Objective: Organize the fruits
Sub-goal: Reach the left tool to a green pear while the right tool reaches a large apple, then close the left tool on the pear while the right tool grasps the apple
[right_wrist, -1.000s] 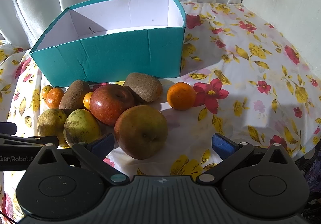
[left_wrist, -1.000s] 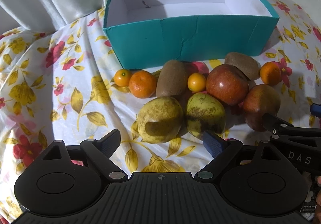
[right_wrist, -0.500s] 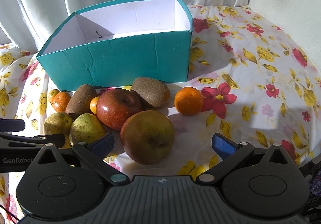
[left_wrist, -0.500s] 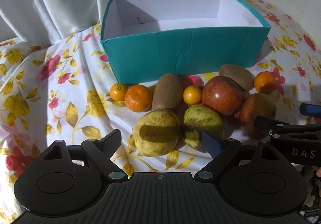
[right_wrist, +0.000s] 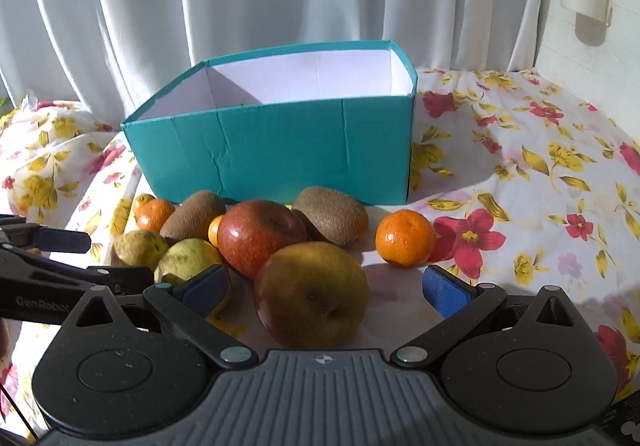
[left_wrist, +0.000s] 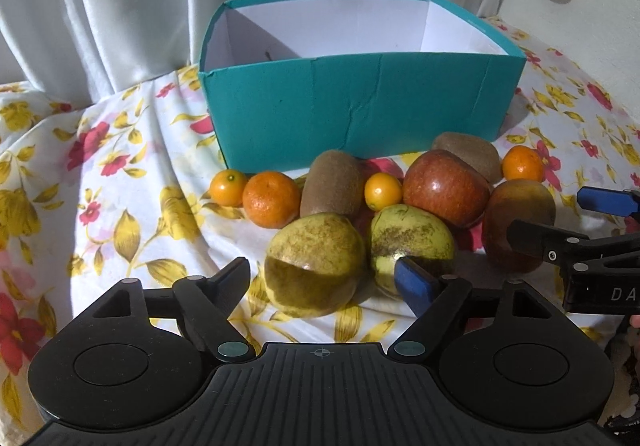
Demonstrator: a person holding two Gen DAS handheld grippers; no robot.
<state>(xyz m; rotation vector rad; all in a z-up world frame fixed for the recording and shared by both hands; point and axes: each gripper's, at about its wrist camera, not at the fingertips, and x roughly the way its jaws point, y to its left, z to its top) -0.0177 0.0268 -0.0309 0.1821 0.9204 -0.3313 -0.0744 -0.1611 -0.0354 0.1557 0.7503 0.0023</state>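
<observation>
floral cloth (right_wrist: pixel 520 174) lies bare right of teal box (right_wrist: pixel 280 150); fruits touch.

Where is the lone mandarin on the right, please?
In the right wrist view, the mandarin sits alone on the cloth, right of the kiwi, before the box's right corner.

Left claw (left_wrist: pixel 326 278) spread wide, straddling green pear (left_wrist: pixel 316 264); teal box (left_wrist: pixel 360 110) behind fruit.
</observation>
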